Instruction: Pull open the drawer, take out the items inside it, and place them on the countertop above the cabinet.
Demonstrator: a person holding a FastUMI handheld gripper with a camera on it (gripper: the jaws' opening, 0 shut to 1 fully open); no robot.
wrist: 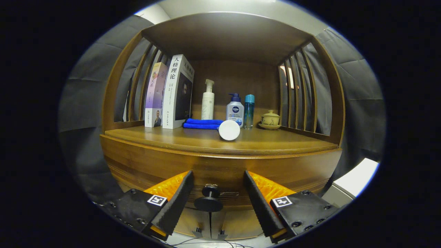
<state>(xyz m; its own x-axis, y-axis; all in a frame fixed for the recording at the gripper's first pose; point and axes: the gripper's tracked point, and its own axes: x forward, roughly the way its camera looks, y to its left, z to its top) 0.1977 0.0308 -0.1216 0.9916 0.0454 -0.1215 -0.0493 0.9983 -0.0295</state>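
Gripper view: gripper [217,193] jaws apart, astride drawer knob [208,199].

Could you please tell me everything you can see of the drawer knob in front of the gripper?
The drawer knob is dark and round, a flat disc on a short stem fixed to the wooden drawer front, which looks closed. It sits between the fingers of the open gripper, which are spread either side; neither touches it.
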